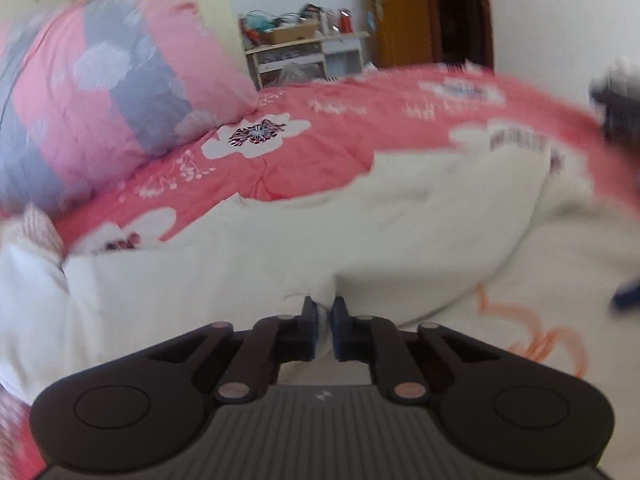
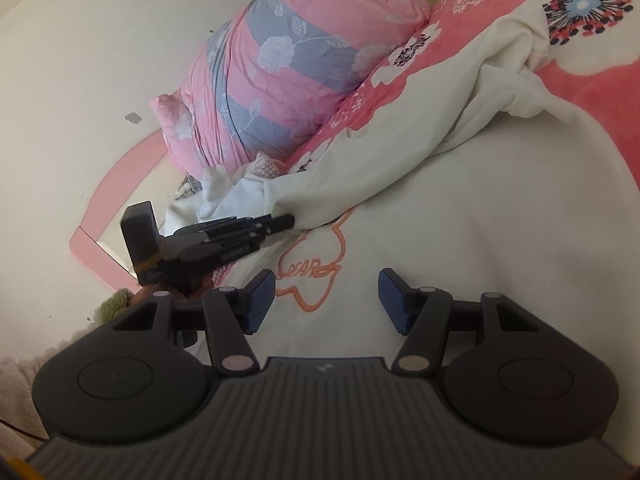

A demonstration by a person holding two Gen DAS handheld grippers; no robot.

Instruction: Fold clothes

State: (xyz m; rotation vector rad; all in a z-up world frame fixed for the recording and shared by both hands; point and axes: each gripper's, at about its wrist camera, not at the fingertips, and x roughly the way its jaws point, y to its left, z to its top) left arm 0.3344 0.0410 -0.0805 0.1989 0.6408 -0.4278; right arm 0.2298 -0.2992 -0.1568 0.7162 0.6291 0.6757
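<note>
The cream sweatshirt is lying spread over the pink bedspread, its body toward the cameras and one sleeve trailing away beyond it. The orange outline print is sitting on the sweatshirt's front, and everything else is best placed from that print.

The left gripper is pinching the cloth — its two blue pads are drawn together on a small ridge of cream fabric at a folded edge, just up and to the left of the print as the right wrist view shows it. The right gripper is hanging with its jaws standing apart and nothing between them, the print lying just ahead of its left pad; it is gripping no cloth yet. The pink and grey quilt roll is sitting well beyond the print, clear of the work.

The step in hand looks like taking hold of an edge on both sides before lifting it over. To do it well, the right gripper should be closing on the matching edge at the same depth as the left, catching the same layers so the fold line stays straight. Both hands should then be lifting together, keeping the cloth taut between them — a thin pinch like the left one may be slipping if tugged sideways.
</note>
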